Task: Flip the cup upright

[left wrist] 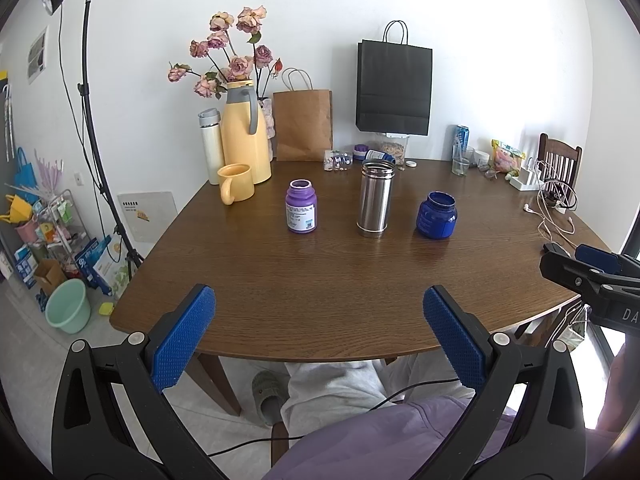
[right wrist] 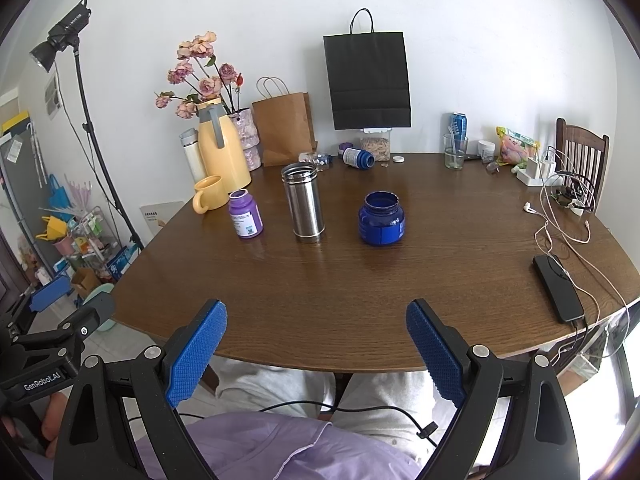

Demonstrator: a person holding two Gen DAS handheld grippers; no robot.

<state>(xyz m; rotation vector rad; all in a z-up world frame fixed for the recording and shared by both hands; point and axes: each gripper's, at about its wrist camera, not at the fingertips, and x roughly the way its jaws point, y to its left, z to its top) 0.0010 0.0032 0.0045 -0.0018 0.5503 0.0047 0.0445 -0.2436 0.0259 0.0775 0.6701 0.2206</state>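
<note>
A steel cup stands upright on the brown table with its open threaded mouth up; it also shows in the right wrist view. A purple bottle stands left of it and a blue jar right of it, both upright with open mouths. My left gripper is open and empty above the table's near edge. My right gripper is open and empty too, also at the near edge, and shows in the left wrist view at the right.
A yellow mug, yellow jug, white flask, paper bags and a lying bottle stand at the back. A phone, cables and a glass are at the right. A light stand is left.
</note>
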